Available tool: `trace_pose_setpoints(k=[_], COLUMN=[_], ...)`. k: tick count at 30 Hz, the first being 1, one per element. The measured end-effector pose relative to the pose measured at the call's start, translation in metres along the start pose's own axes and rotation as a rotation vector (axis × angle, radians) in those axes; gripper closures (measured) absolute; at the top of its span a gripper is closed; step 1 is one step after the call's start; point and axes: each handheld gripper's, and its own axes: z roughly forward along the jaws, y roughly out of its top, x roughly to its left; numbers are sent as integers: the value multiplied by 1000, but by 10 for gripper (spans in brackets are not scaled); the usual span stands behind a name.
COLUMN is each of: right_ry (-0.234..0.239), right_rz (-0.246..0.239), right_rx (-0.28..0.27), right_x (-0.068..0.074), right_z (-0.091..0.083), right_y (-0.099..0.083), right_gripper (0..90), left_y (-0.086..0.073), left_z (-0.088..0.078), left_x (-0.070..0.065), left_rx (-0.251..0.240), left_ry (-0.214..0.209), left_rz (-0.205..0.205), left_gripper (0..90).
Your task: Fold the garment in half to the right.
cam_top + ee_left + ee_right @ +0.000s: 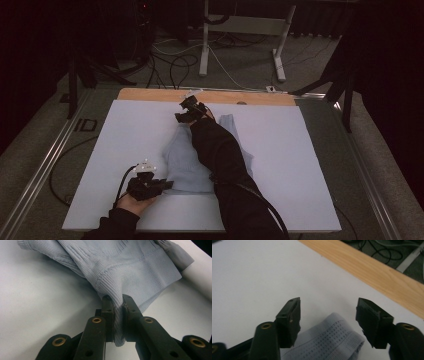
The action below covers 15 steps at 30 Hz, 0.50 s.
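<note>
A pale blue knitted garment [185, 162] lies crumpled in the middle of the white mat [125, 135]. My left gripper [167, 185] is at its near left corner, shut on the ribbed hem of the garment [130, 272]. My right gripper [183, 118] reaches across to the garment's far end, close to the mat's back edge. It stands open over a ribbed cuff of the garment [329, 340], which lies between and below the spread jaws of the right gripper [328, 312]. A dark sleeve [220, 155] covers the garment's middle.
A bare wooden strip [150, 94] runs behind the mat, also shown as the wooden strip [372, 270]. Beyond the table are cables [175, 62] on the floor and a white metal stand [242, 30]. Metal rails [45, 160] flank the table.
</note>
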Motion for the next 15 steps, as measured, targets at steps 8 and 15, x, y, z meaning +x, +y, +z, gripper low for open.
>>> trace_pose_setpoints(k=[8, 15], right_ry=[-28, -39], right_rz=[-12, -39], right_rx=[62, 109], right_x=[1, 3], right_z=[17, 26], right_y=[-2, -5], right_gripper=[393, 393], left_y=[1, 0], left_z=[2, 3], left_x=[-2, -3], left_rx=[4, 4], left_ry=[-10, -11], left_rz=[1, -1], left_gripper=[827, 827])
